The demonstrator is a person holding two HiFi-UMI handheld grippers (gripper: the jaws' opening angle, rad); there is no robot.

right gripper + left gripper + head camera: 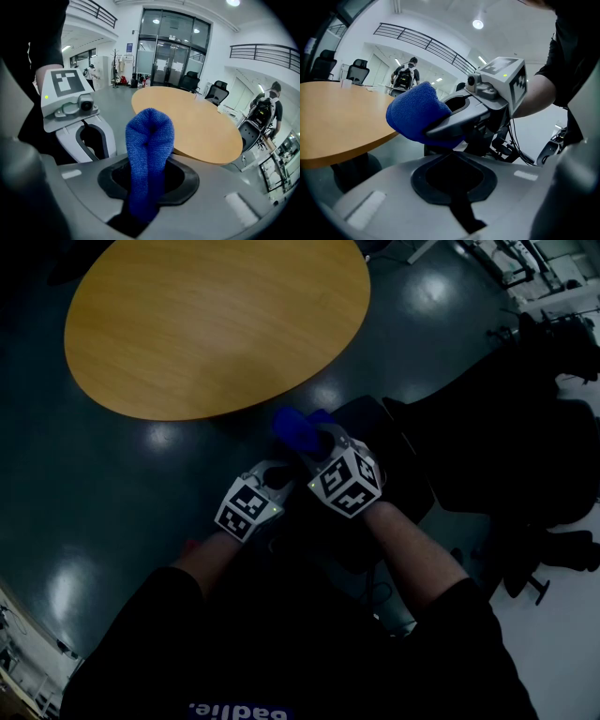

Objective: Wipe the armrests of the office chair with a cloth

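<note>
My right gripper [314, 442] is shut on a blue cloth [296, 425], which stands up out of its jaws as a folded bunch [149, 150]. The left gripper [279, 474] sits just left of it, almost touching, jaws together with nothing between them [454, 197]. In the left gripper view the right gripper [443, 127] crosses in front with the cloth [415, 115] at its tip. A dark office chair [394, 456] lies under and right of the grippers. Its armrests are too dark to make out.
A round wooden table [216, 324] stands just beyond the grippers on a dark glossy floor. More black chairs [525, 437] crowd the right side. A person with a backpack [265, 110] stands far off behind the table.
</note>
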